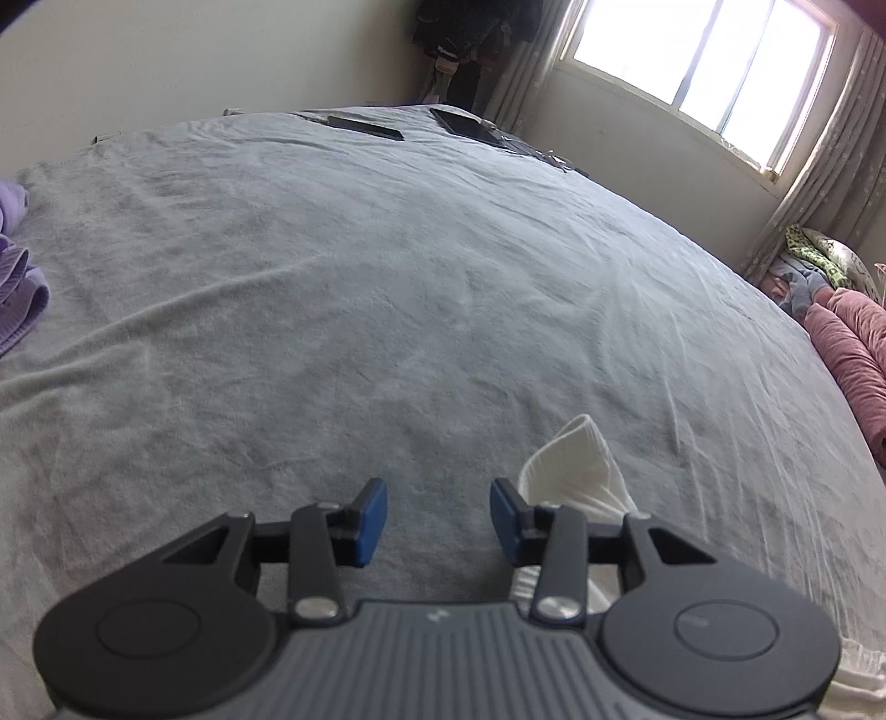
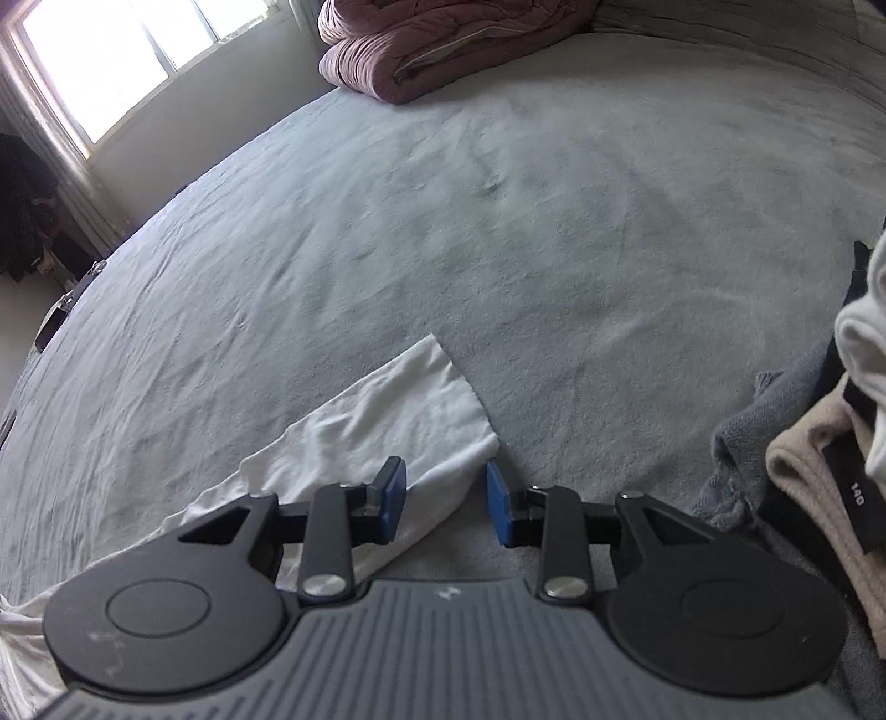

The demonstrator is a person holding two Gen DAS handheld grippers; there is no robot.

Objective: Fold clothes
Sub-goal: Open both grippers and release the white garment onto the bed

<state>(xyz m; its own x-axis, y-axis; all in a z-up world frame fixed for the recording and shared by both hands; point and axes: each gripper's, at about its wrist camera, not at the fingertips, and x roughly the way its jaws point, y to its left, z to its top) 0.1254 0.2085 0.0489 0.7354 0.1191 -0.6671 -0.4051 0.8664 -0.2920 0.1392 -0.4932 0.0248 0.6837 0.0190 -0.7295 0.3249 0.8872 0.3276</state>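
Note:
A white garment (image 2: 387,421) lies flat on the grey bedsheet (image 2: 554,221), running from the lower left towards the middle of the right wrist view. My right gripper (image 2: 446,501) hovers over its near right edge with the blue pads apart; the cloth's edge lies below the gap, not pinched. In the left wrist view a folded corner of the white garment (image 1: 576,465) shows just behind the right finger. My left gripper (image 1: 437,518) is open over bare bedsheet (image 1: 387,277), with nothing between its pads.
A purple garment (image 1: 16,288) lies at the left edge of the bed. A folded pink quilt (image 2: 443,44) sits at the far side. A pile of beige, grey and white clothes (image 2: 819,454) lies to the right. Two dark flat items (image 1: 470,127) rest at the far edge.

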